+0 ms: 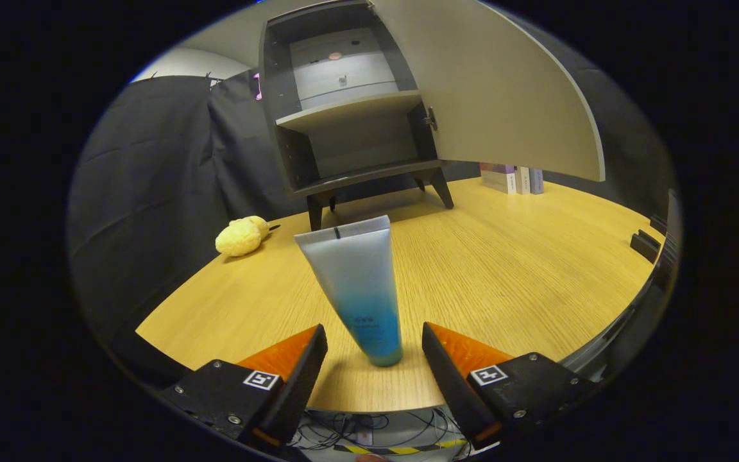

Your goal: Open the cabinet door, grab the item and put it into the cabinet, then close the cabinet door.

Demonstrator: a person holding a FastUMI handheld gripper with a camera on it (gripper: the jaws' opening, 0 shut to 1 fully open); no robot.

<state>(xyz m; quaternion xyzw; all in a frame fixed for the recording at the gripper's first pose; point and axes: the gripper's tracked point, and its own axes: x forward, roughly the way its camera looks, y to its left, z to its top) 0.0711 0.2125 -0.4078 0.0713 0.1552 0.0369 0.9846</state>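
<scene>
A silver-to-blue squeeze tube [360, 289] stands upright on its cap on the wooden table [504, 269], tilted a little to the left. My gripper [374, 343] is open, and the tube's lower end sits between the fingertips with a gap on each side. Beyond the tube stands a small grey cabinet [350, 115] on dark legs. Its door [491, 90] is swung wide open to the right. Inside are one shelf [350, 109] and a lower compartment with nothing in them.
A yellow plush toy [241, 236] lies on the table left of the cabinet. A few slim boxes [514, 178] stand under the open door at the back right. Dark fixtures [645, 244] sit at the table's right edge. Cables [369, 430] hang below the near edge.
</scene>
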